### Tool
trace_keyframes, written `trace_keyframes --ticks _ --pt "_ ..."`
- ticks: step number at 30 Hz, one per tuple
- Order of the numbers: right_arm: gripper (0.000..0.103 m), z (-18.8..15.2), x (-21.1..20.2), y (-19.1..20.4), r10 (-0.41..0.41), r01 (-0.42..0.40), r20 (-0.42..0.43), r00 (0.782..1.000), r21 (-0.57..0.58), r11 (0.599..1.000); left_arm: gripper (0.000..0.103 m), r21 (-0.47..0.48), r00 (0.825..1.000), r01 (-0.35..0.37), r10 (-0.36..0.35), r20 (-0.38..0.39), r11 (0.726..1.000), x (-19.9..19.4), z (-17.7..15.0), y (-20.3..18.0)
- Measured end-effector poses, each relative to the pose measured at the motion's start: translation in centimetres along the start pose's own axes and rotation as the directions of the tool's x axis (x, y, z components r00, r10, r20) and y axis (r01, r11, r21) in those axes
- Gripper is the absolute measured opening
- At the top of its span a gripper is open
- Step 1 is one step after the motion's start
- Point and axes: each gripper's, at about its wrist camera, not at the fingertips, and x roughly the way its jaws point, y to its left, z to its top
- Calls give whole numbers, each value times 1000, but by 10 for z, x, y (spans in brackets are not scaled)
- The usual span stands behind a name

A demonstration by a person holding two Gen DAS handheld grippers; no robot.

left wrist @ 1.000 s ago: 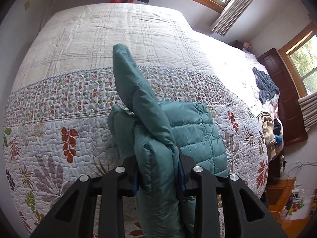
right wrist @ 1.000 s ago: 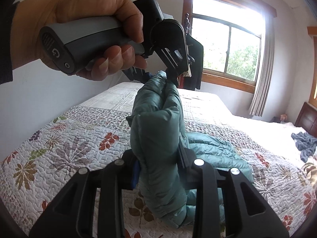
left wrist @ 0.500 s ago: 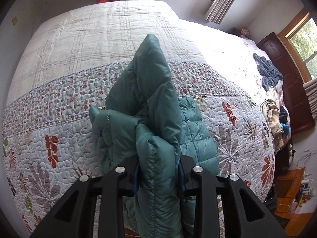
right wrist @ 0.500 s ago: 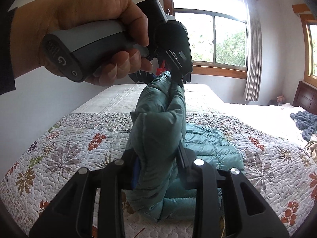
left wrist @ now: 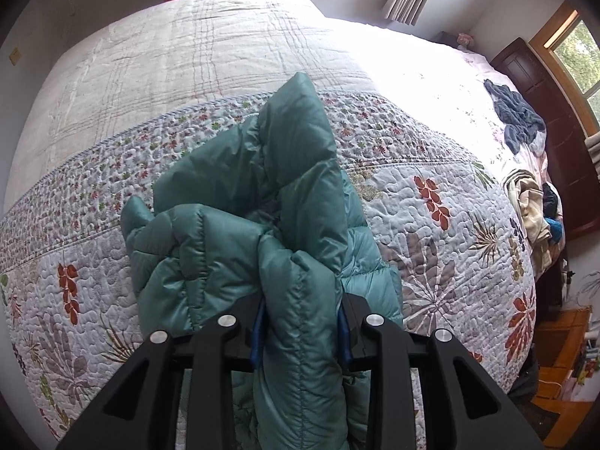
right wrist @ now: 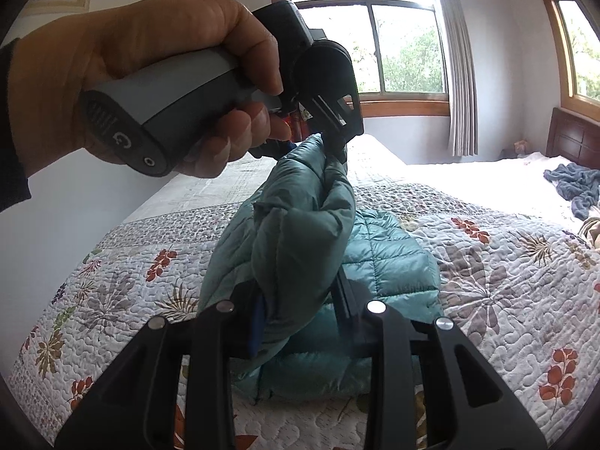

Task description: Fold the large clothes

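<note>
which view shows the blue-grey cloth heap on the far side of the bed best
The left wrist view: the blue-grey cloth heap lies whole on the bed's pale sheet, seen from above. The right wrist view catches it low, at the right edge.

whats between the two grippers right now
In the right wrist view, a lifted span of the teal puffer jacket runs from the right gripper up to the left gripper, both clamped on it. Nothing else lies between them.
</note>
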Motion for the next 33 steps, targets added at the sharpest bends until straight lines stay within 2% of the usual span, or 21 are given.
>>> trace_keyframes --ticks 10,21,25,29,31,33 --pt "30 -18 9 -42 0 3 -35 999 79 997 32 31 999 -41 42 -26 999 43 2 -38" --pt "30 -33 18 -75 15 -3 -79 997 159 987 43 49 999 -43 44 -13 998 73 2 -63" --pt "30 -38 20 -87 45 -23 -102 994 204 979 54 53 1000 -9 8 16 999 73 0 -68" --pt "33 -41 21 -101 103 -67 -121 987 269 961 69 70 993 88 -93 79 994 62 -6 -70" --pt "36 -44 25 -112 154 -101 -140 978 324 940 69 74 980 148 -156 124 986 49 -9 -66" --pt "40 -45 30 -121 220 -145 -156 963 389 910 71 76 958 208 -219 185 975 30 -14 -58"
